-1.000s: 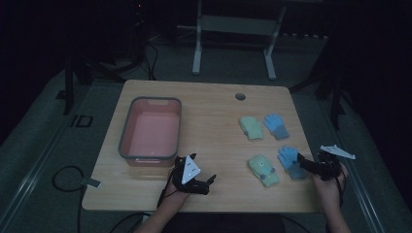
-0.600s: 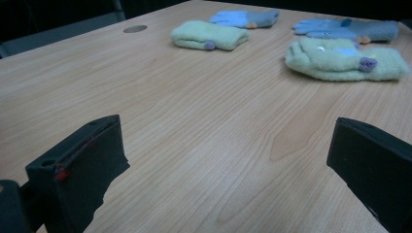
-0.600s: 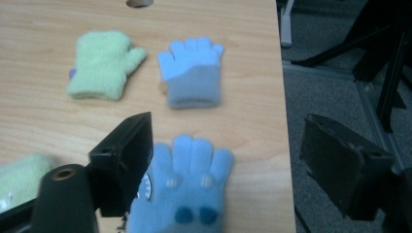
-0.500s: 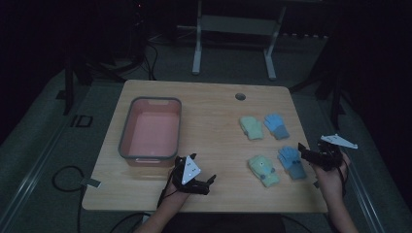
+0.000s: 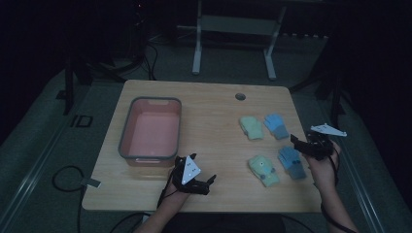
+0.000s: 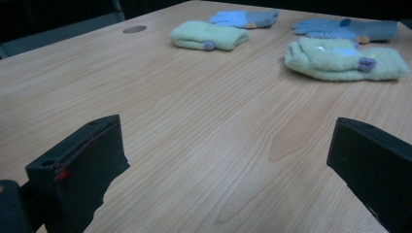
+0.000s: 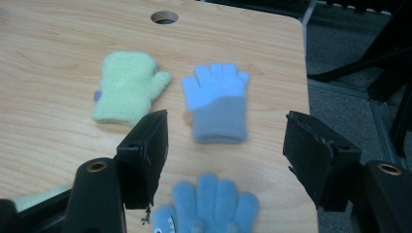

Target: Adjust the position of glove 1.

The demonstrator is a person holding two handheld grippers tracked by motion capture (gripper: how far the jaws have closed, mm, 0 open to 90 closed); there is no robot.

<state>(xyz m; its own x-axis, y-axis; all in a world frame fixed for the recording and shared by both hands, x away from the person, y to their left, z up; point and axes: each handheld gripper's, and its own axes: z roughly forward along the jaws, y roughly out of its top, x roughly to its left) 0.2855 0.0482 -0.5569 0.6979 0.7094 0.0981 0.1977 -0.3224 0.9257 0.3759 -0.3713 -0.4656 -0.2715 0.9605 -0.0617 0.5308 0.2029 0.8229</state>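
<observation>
Four small gloves are lying on the right half of the wooden counter [image 5: 214, 121]. We are seeing two in the far row, a pale green mitten [image 5: 251, 127] and a blue glove with a grey cuff [image 5: 277, 125] just beside it, and two in the near row, a second green mitten [image 5: 263, 170] and a second blue glove [image 5: 292, 161].

We are holding the right tongs [image 5: 297, 141] above the near blue glove, close to the counter's right edge, with our right hand [image 5: 321, 170] behind them. Their jaws have just been closing, yet they are standing apart with nothing between them; in the right gripper view the near blue glove [image 7: 210, 206] is lying below the gap and the far blue glove [image 7: 217, 100] beyond it, neither one touched.

We are resting the left tongs [image 5: 213, 180] near the front edge of the counter, just in front of the pink bin [image 5: 150, 127]. Their jaws are spread wide over bare wood, pointing across at the gloves, which are lying well apart from them.
</observation>
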